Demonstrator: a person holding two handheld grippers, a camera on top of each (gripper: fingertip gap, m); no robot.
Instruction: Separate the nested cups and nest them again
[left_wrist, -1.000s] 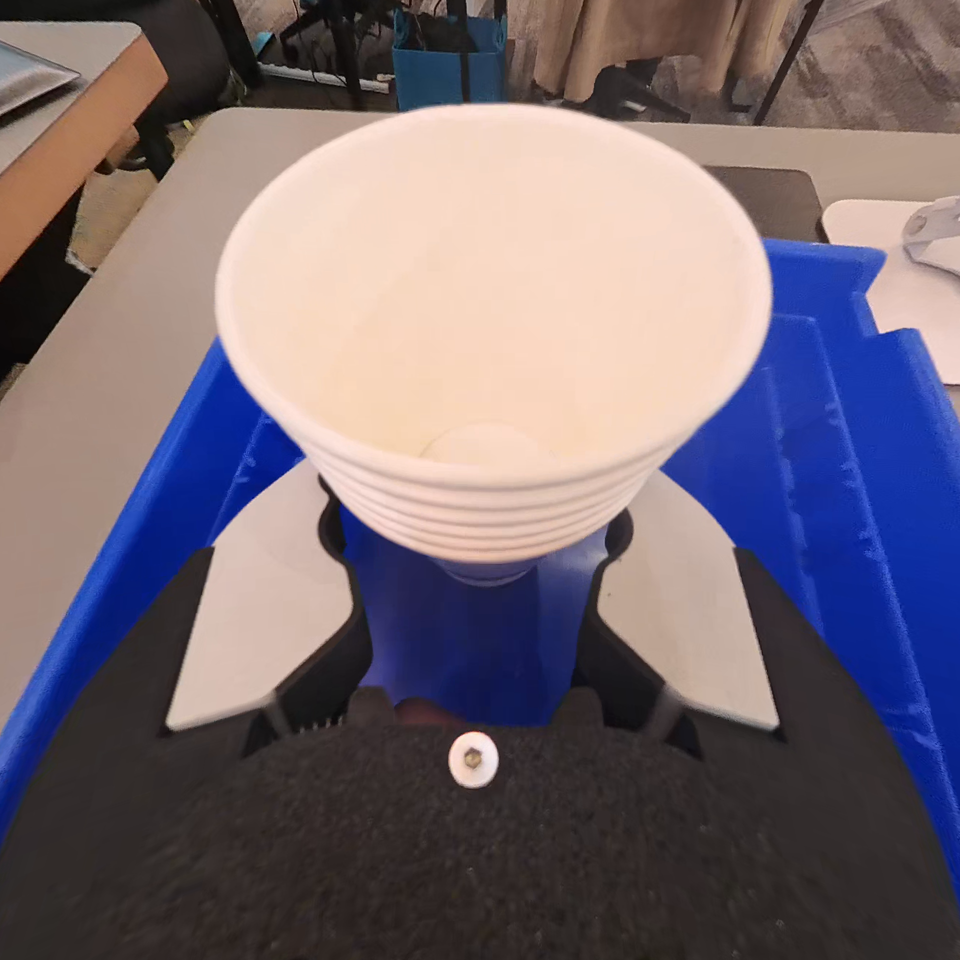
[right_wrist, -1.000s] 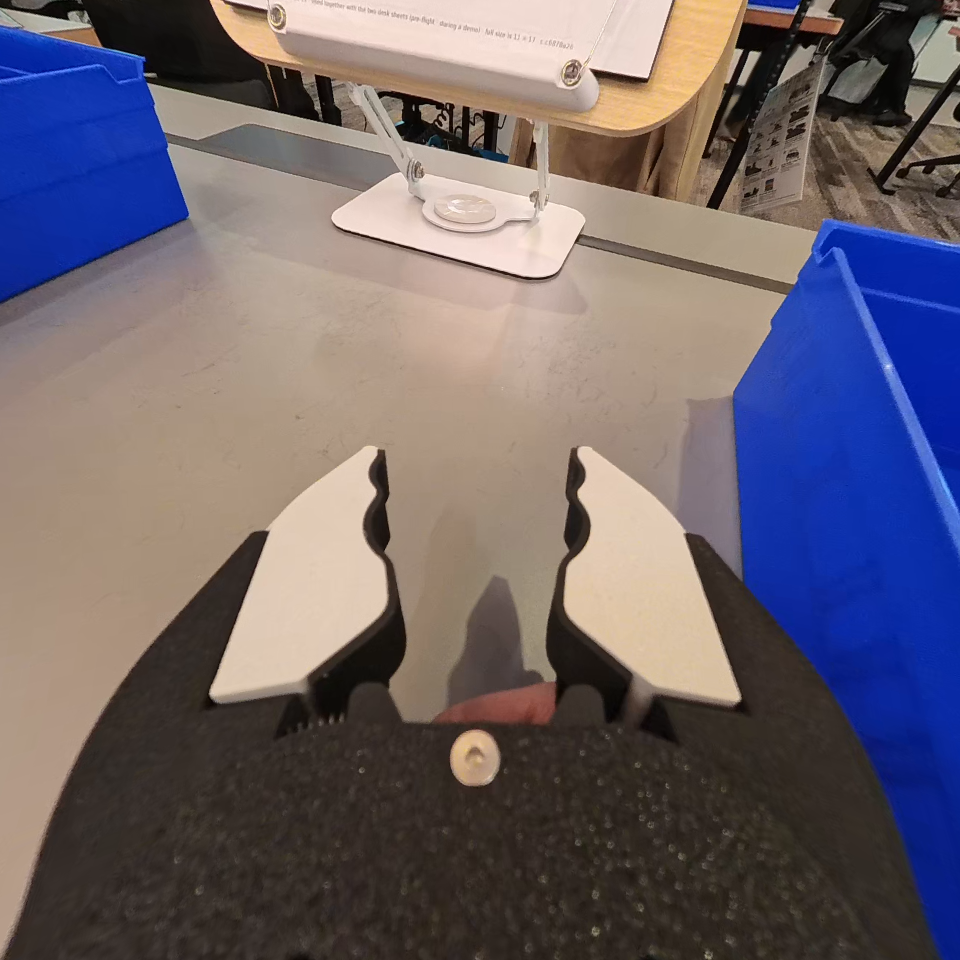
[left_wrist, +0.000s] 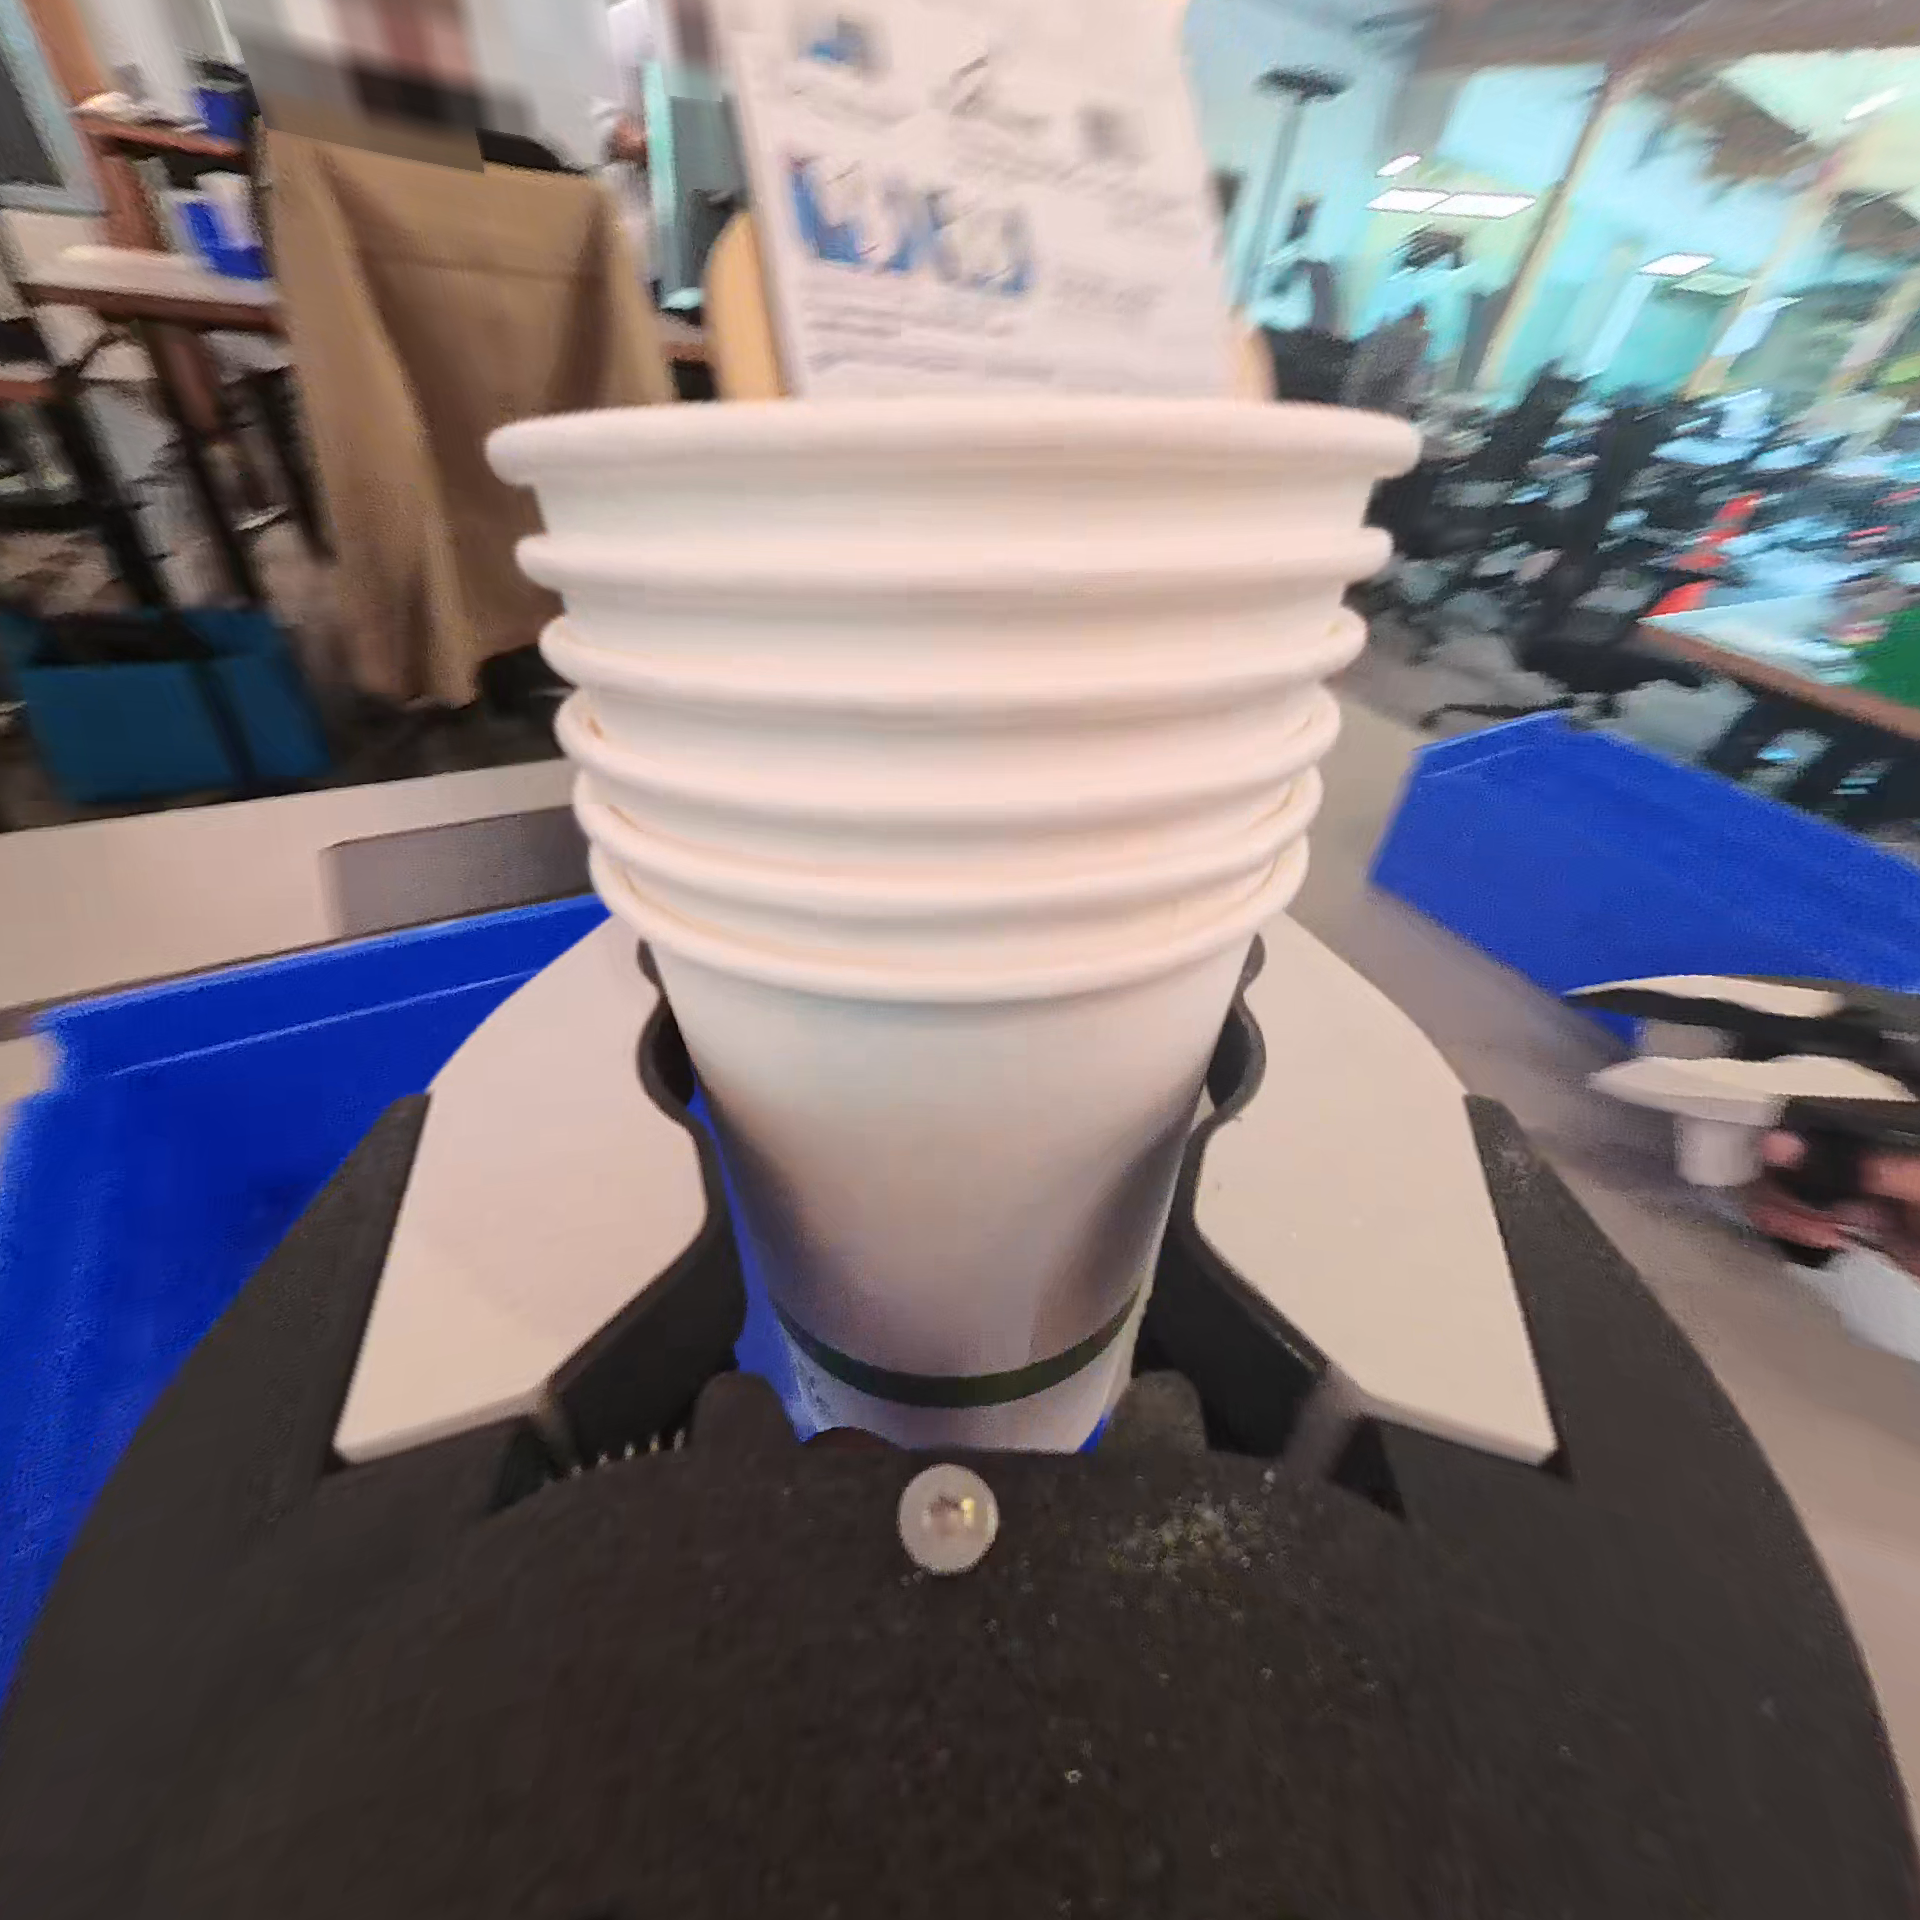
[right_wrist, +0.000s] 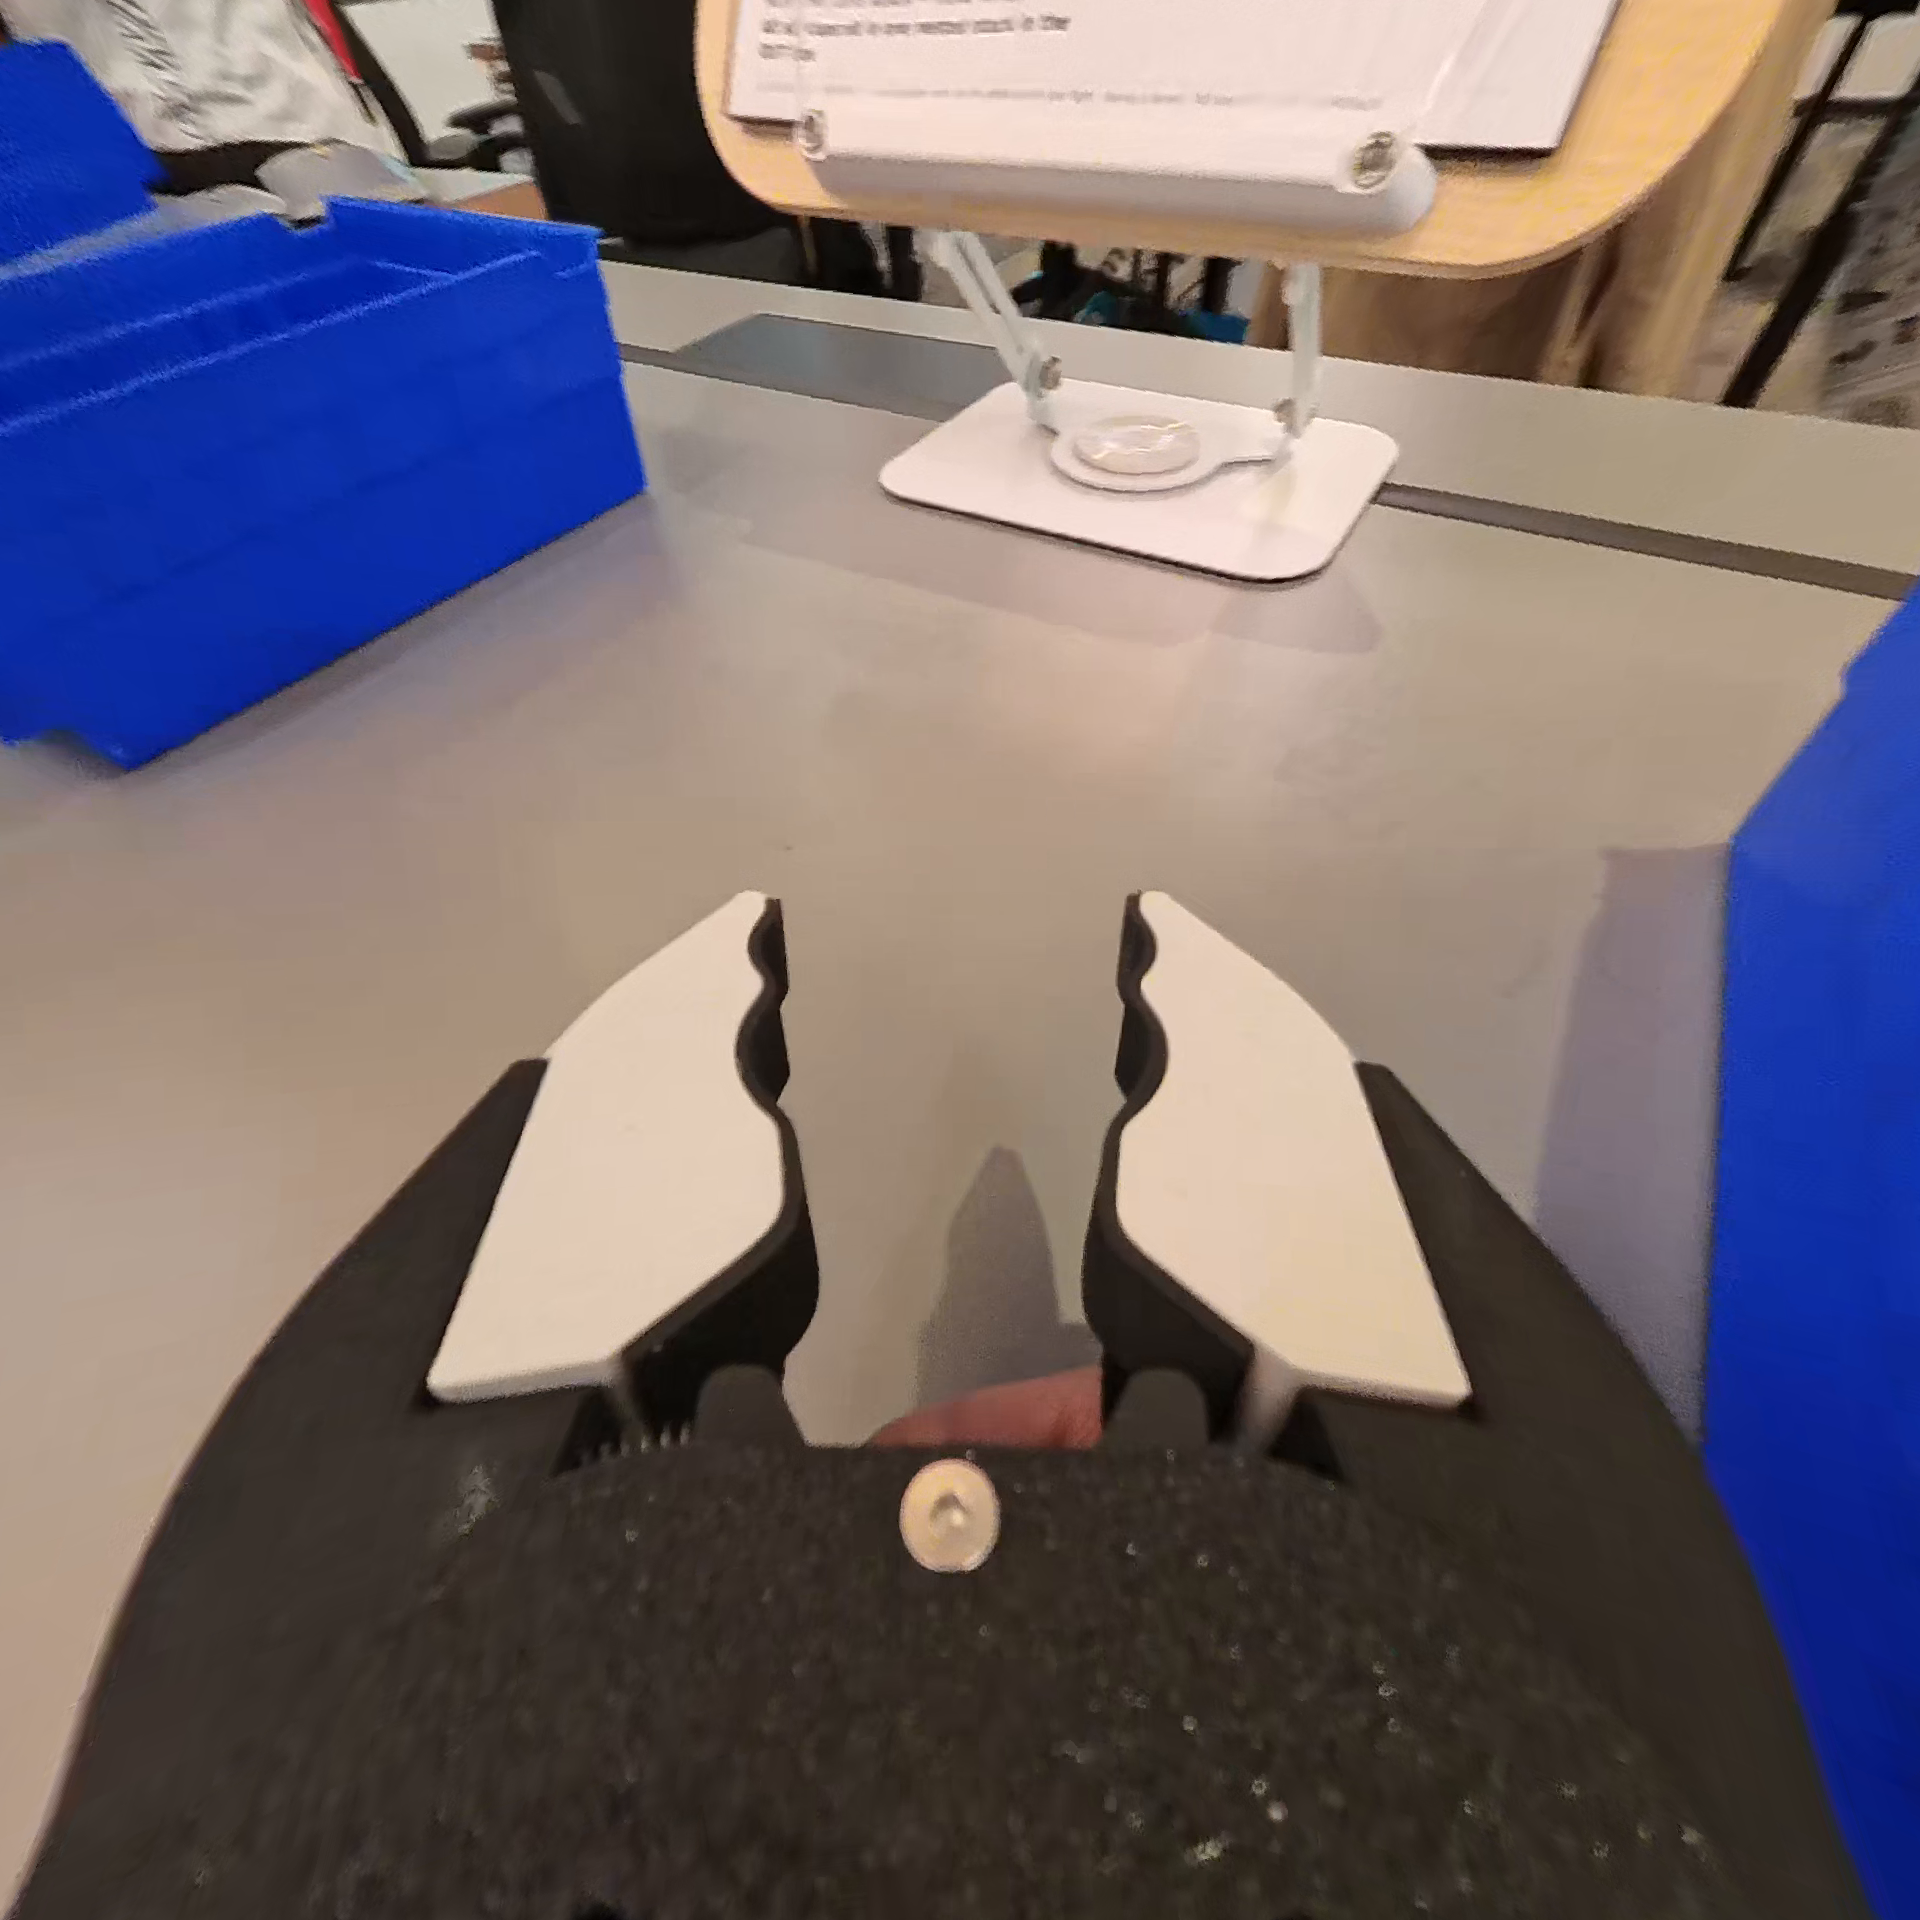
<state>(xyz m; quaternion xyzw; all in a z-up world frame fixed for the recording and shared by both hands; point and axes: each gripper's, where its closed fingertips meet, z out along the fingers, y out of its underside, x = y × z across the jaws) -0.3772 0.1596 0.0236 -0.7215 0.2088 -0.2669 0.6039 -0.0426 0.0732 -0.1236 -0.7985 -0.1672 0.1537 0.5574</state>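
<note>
A stack of several nested white paper cups (left_wrist: 951, 727) stands upright in my left gripper (left_wrist: 948, 997), which is shut on the lowest cup's wall below the rims. The stack is lifted above the blue bin (left_wrist: 260, 1091) on the left. A dark green band rings the lowest cup's base. My right gripper (right_wrist: 951, 914) is open and empty, low over the grey table (right_wrist: 935, 727). It also shows far off at the right edge of the left wrist view (left_wrist: 1766, 1091).
A blue bin (right_wrist: 291, 468) stands at the left of the table and another blue bin (right_wrist: 1829, 1143) at the right edge. A white stand (right_wrist: 1138, 473) with a wooden board holding paper sits at the back.
The left gripper has risen out of the bin and tilted level, so the cup stack now shows from the side. The right gripper has shifted a little to the left.
</note>
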